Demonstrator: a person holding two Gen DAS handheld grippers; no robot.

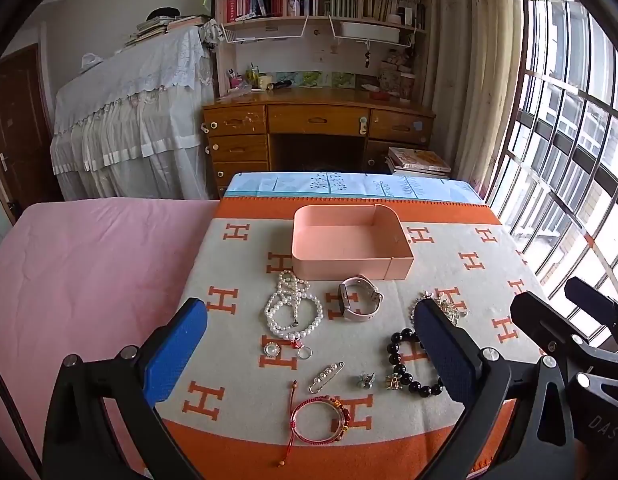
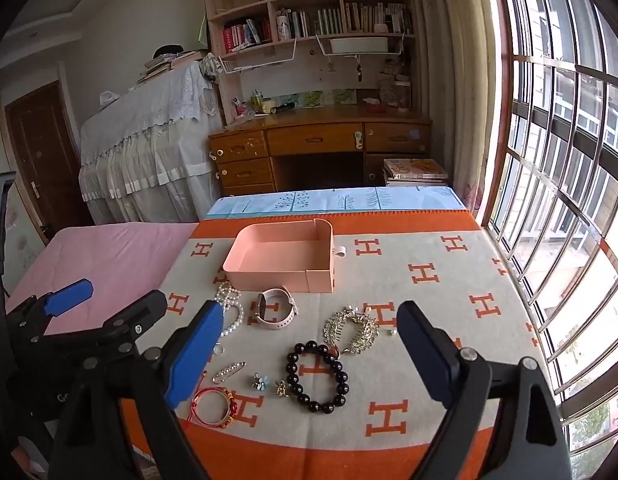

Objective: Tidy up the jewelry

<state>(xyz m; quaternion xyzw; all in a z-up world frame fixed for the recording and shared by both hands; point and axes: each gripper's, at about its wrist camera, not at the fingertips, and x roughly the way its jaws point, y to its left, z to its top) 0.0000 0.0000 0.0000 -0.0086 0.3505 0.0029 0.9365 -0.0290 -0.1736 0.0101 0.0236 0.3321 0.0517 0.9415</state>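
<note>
I hold both claws above the near edge of an orange-and-cream blanket [image 1: 449,264] spread over a bed, and both are wide open, gripping nothing. My left gripper [image 1: 309,344] frames most of the jewelry; its right finger hides part of a black bead bracelet [image 1: 397,354] and most of a silver comb-like ornament [image 2: 355,330], which the right wrist view shows whole. My right gripper [image 2: 309,344] has its left finger covering part of the pearl necklace [image 1: 293,308] and part of a red cord bracelet [image 1: 319,418]. The open pink box [image 1: 351,246] sits toward the blanket's far edge, nothing visible inside it. Just before it lie the pearls and a pink wristwatch [image 1: 359,298]. Nearer me are a pearl safety pin [image 1: 326,377], a small round brooch [image 1: 272,349], and two tiny pieces I cannot make out clearly. The blanket's right half, toward the window-side edge, is bare. A pink sheet [image 1: 89,272] covers the bed to the left.
</note>
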